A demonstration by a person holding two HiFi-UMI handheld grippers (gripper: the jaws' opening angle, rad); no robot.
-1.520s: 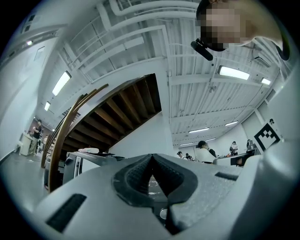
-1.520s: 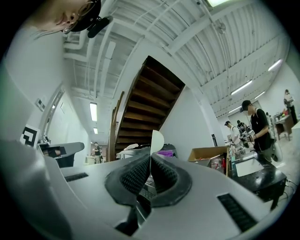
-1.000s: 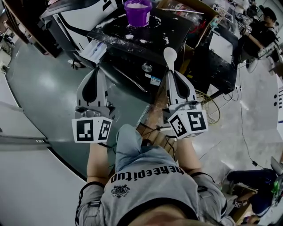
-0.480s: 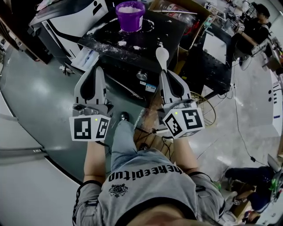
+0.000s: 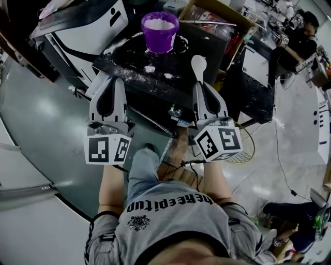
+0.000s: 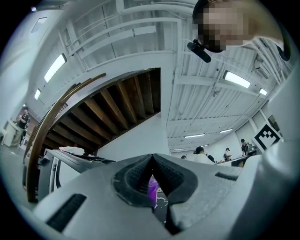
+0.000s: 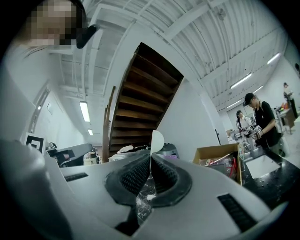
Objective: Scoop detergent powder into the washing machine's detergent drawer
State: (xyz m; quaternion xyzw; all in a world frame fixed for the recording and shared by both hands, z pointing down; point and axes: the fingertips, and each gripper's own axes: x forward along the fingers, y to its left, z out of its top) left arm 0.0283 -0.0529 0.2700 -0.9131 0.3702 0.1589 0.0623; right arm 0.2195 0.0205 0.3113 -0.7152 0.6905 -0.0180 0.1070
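A purple cup (image 5: 160,31) filled with white detergent powder stands on a black tabletop (image 5: 196,44) dusted with spilled powder. My right gripper (image 5: 200,83) is shut on the handle of a white spoon (image 5: 198,66), whose empty bowl points up and sits over the table's near edge, short of the cup. In the right gripper view the spoon (image 7: 156,141) rises edge-on from the closed jaws. My left gripper (image 5: 108,82) is shut and holds nothing, left of the table's front corner. A sliver of the purple cup (image 6: 153,187) shows through its jaws. No detergent drawer is visible.
A white machine (image 5: 88,20) with black trim stands left of the table. A cardboard box (image 5: 214,13) with items sits behind the cup. A wire basket (image 5: 242,146) lies on the floor at right. People work at benches at the far right (image 5: 302,36).
The view has shifted slightly; the table and purple cup sit a little lower and nearer. Both grippers keep their pose, the spoon still upright in the right one.
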